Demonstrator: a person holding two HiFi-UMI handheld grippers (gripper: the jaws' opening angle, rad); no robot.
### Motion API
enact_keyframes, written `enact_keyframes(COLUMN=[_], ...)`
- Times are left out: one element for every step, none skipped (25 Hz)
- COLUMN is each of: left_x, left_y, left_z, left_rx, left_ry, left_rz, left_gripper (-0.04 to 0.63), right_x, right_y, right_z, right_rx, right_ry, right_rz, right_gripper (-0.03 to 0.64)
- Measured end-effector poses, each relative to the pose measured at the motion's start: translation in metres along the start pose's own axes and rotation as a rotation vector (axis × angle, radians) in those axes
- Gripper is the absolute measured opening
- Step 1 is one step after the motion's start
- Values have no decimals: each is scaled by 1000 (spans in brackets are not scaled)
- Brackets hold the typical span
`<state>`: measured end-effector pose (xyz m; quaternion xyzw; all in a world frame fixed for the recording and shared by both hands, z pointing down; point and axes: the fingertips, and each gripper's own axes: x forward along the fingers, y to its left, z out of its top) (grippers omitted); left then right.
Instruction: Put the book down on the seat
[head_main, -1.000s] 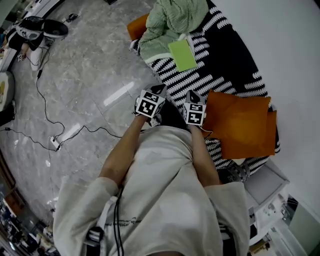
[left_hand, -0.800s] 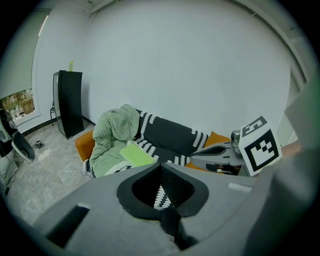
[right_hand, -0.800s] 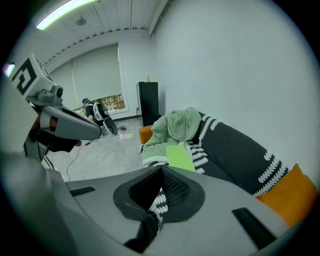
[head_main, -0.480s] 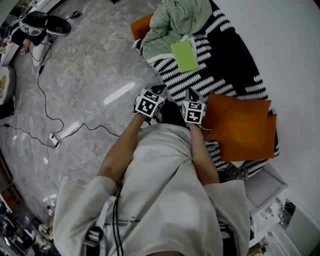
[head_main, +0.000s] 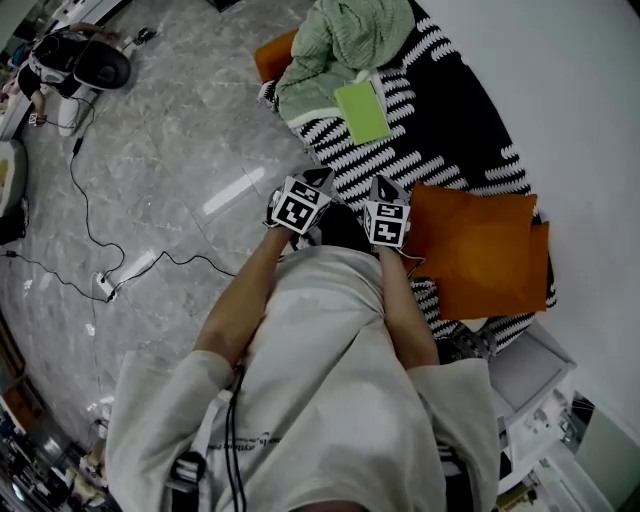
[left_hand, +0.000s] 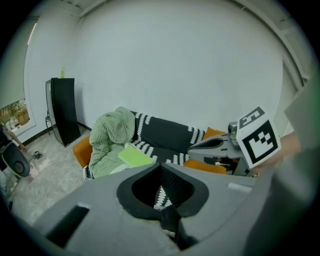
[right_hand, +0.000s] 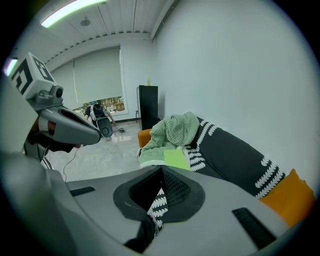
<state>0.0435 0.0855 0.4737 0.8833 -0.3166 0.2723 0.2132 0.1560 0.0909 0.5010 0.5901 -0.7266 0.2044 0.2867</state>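
The light green book (head_main: 362, 111) lies flat on the black-and-white patterned sofa seat (head_main: 450, 130), beside a heap of green knitted blanket (head_main: 345, 40). It also shows in the left gripper view (left_hand: 135, 156) and the right gripper view (right_hand: 176, 159). Both grippers are held side by side close to the person's chest, pointing toward the sofa and well short of the book. My left gripper (head_main: 322, 178) is shut with nothing in it, its jaws meeting (left_hand: 160, 165). My right gripper (head_main: 379, 185) is shut and empty too (right_hand: 161, 170).
Two orange cushions (head_main: 480, 250) lie on the sofa's right part, and another orange cushion (head_main: 272, 55) sits at its far end. Cables (head_main: 90, 230) trail over the marble floor to the left. A black tower (left_hand: 62, 107) stands by the wall. A white cabinet (head_main: 540, 380) is at the lower right.
The head view has shifted slightly. Both grippers stay shut in the same place, and the book has not moved.
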Motion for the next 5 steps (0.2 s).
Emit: enact_keyframes(left_x=[0, 0, -1, -2, -3], left_y=[1, 1, 2, 2, 3], left_z=[0, 1, 1, 2, 2], left_rx=[-1, -4, -6, -8, -11], left_ry=[-3, -6, -7, -9, -11], left_rz=[1, 3, 4, 5, 6], left_gripper=[8, 9, 8, 8, 8], right_x=[0, 0, 0, -1, -1], right_y=[0, 0, 1, 1, 2], right_z=[0, 0, 0, 0, 0], right_rx=[-1, -3, -5, -7, -10], right_ry=[0, -1, -1, -1, -2], right_rz=[0, -1, -2, -2, -3], right_gripper=[6, 6, 6, 6, 6])
